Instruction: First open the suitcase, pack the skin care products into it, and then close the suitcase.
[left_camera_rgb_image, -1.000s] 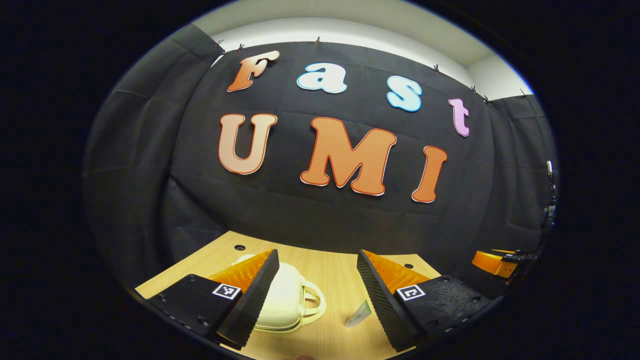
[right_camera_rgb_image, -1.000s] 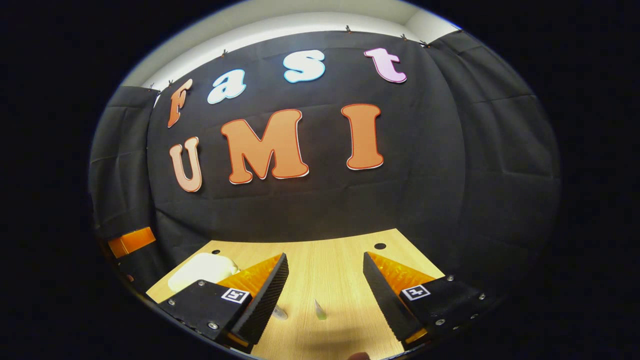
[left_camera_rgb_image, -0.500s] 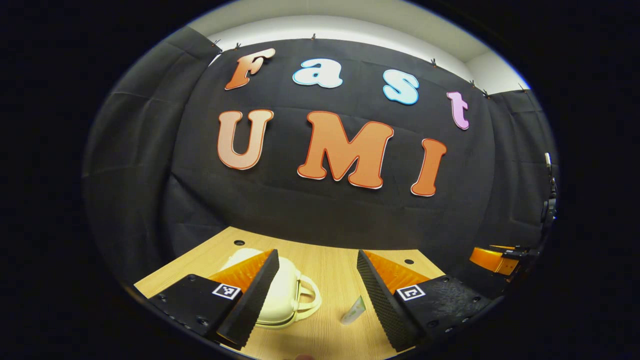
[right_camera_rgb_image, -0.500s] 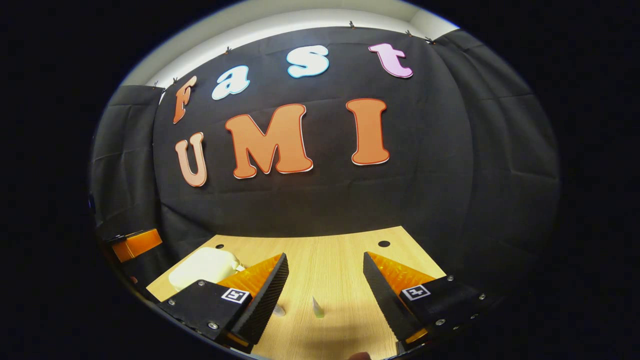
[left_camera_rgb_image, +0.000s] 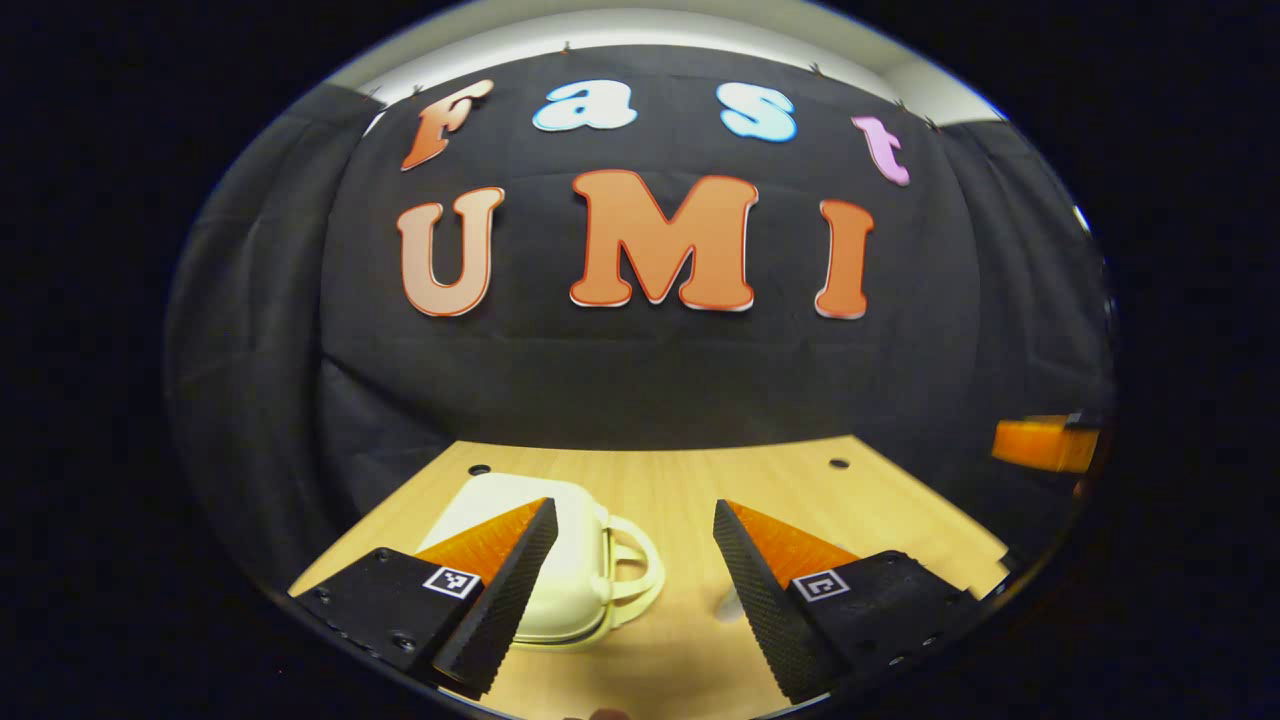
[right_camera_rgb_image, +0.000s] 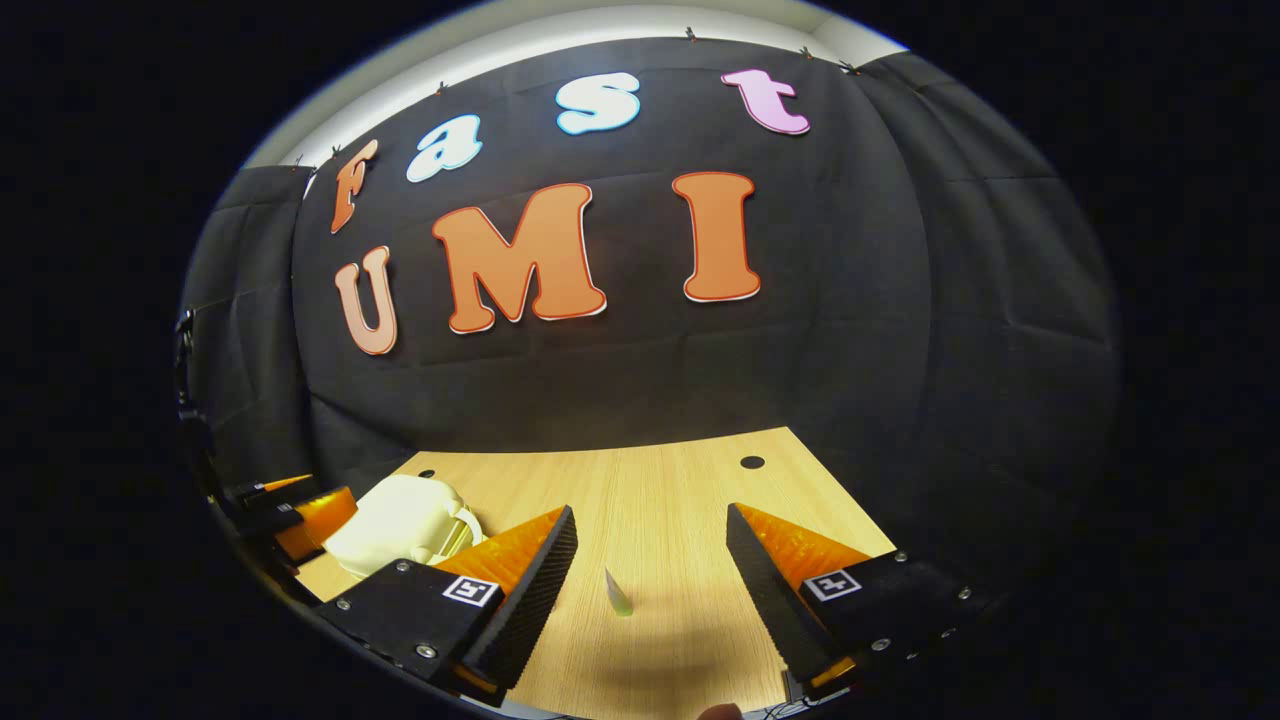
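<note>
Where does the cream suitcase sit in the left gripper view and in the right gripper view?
Left gripper view: the suitcase lies low and left of centre, partly behind the left jaw, handle facing right.
Right gripper view: it lies at lower left, beside the other gripper.
Shared landmark: the wooden table.

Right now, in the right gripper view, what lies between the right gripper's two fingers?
Between the right gripper fingers a small skin care tube lies on the bare wooden table, apart from both.

one cream suitcase (left_camera_rgb_image: 560, 560), one small tube (right_camera_rgb_image: 618, 596), two grippers.
</note>
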